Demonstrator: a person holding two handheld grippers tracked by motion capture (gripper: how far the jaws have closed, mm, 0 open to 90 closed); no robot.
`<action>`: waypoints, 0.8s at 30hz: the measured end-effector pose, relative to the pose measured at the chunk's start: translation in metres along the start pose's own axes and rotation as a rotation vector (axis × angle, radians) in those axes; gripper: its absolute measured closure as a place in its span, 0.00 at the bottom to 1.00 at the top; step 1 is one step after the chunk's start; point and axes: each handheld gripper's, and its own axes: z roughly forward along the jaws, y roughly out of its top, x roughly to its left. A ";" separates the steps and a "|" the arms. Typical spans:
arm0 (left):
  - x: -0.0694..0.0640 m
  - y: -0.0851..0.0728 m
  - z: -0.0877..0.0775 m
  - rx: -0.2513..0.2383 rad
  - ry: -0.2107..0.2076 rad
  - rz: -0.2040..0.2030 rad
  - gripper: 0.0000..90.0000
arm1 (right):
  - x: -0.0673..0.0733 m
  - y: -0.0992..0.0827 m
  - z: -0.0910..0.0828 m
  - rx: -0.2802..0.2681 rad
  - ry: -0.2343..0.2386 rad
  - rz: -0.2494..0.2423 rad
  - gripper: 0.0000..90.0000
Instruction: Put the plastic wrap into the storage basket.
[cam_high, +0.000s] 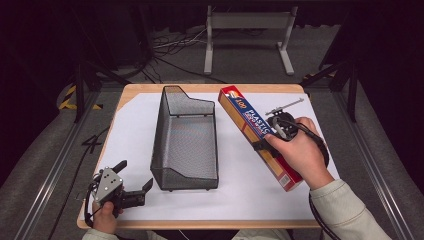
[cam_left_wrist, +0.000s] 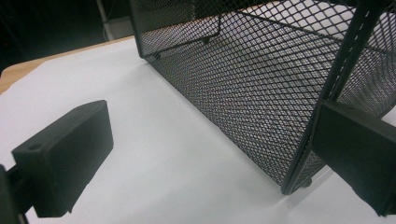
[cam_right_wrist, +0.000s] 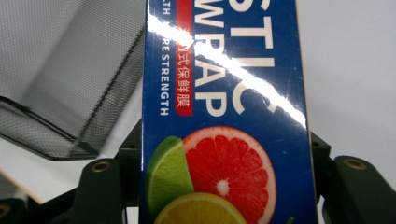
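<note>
High view: my right gripper (cam_high: 270, 136) sits over the middle of the wrap box (cam_high: 252, 127), jaws straddling it. The box lies flat and aslant on the white sheet (cam_high: 130, 135), just right of the basket (cam_high: 185, 142) and apart from it, its red end toward the far table (cam_high: 210, 88) edge, its near end under my right hand (cam_high: 300, 150).

Right gripper view: a jaw stands close on each long side of the box (cam_right_wrist: 224, 93). Printed citrus slices and "WRAP" lettering run between them. The jaws look clamped on the box, though the contact lines themselves are hidden behind its edges. Basket mesh (cam_right_wrist: 70, 74) off to the left.

Left gripper (cam_high: 135, 182) rests at the near left of the sheet, held in my left hand (cam_high: 105, 212), jaws spread wide with nothing between them. It points toward the basket's near left corner and stops short of it.

Left gripper view: both pads (cam_left_wrist: 65, 158) wide apart, bare sheet (cam_left_wrist: 154, 154) between, basket corner post (cam_left_wrist: 327, 98) just ahead near the right pad.
</note>
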 end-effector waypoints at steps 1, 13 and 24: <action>0.000 0.000 0.000 0.000 0.000 -0.001 0.00 | 0.002 0.001 0.001 -0.002 0.007 -0.004 0.44; 0.001 0.000 -0.001 -0.002 0.000 -0.003 0.00 | 0.030 0.013 0.007 -0.003 0.034 -0.024 0.44; 0.001 0.000 -0.001 -0.006 0.010 -0.003 0.00 | 0.059 0.031 0.018 0.015 0.045 -0.047 0.44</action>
